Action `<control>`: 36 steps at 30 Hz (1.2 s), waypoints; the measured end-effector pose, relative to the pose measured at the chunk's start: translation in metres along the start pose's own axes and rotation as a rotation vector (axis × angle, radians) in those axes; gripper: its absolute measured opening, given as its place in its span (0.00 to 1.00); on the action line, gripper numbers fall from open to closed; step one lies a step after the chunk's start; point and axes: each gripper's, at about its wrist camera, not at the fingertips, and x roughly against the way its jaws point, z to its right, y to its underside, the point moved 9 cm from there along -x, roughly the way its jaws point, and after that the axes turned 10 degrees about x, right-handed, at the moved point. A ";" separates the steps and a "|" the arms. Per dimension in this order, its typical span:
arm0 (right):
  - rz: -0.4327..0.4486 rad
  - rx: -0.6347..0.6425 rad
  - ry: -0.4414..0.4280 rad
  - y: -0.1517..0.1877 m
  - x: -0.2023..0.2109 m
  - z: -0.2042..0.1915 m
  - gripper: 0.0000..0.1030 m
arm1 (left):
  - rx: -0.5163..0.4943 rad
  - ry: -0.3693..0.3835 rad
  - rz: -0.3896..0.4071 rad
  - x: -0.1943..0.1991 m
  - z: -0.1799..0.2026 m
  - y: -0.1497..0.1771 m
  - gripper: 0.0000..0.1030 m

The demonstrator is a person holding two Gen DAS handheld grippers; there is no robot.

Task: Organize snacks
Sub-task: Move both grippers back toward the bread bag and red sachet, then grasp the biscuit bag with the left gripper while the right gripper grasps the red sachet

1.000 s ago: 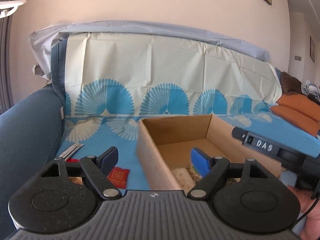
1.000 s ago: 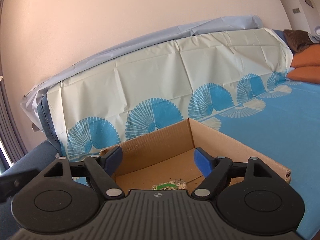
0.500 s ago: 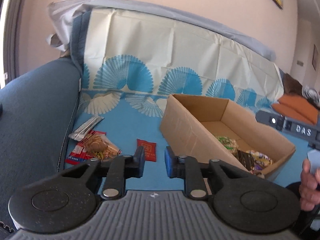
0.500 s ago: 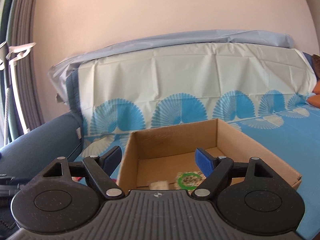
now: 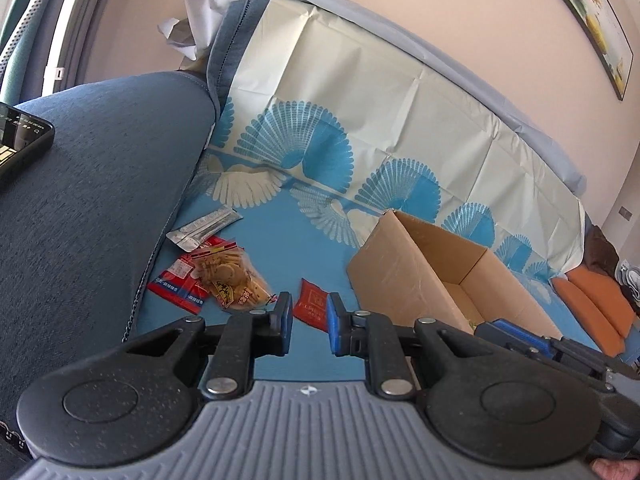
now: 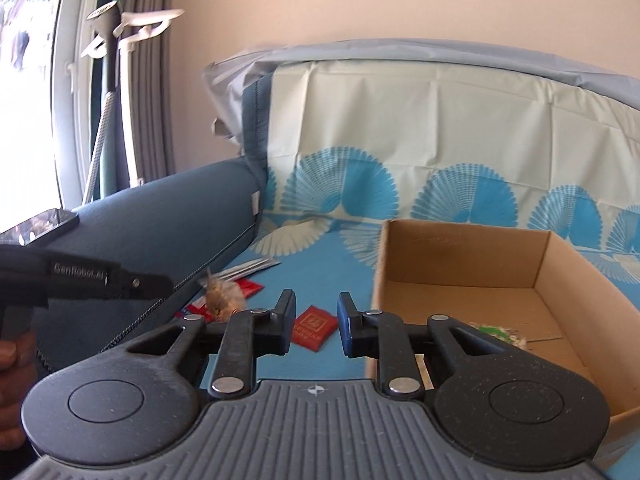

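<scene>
Blue patterned sofa cover (image 5: pixel 256 332) holds cardboard box (image 5: pixel 394 280) (open-topped).

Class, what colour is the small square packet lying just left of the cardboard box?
Red, with darker printing; the small square packet shows best in the right wrist view.

Blue sofa armrest (image 5: pixel 92 184); dark phone (image 5: pixel 20 144) lying on top of it. Fan-patterned blue-and-cream cover (image 5: pixel 360 128) draped over seat and backrest. Orange cushions (image 5: pixel 596 304) at far end. Framed picture (image 5: pixel 588 20) on wall. Grey curtain (image 6: pixel 148 92) beside window.
</scene>
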 end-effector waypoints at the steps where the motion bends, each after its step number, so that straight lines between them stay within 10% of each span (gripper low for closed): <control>1: -0.004 0.007 -0.006 0.001 -0.003 -0.003 0.23 | 0.005 -0.001 0.001 0.000 -0.001 -0.001 0.19; 16: -0.042 0.109 -0.062 0.017 -0.062 -0.058 0.27 | 0.192 -0.091 0.040 -0.046 -0.044 -0.025 0.23; 27: -0.154 -0.017 0.090 0.034 -0.162 -0.031 0.63 | 0.234 -0.129 0.021 -0.084 -0.058 -0.022 0.57; 36: -0.256 -0.126 0.153 0.056 -0.230 -0.010 0.71 | 0.205 -0.186 -0.003 -0.115 -0.065 -0.017 0.73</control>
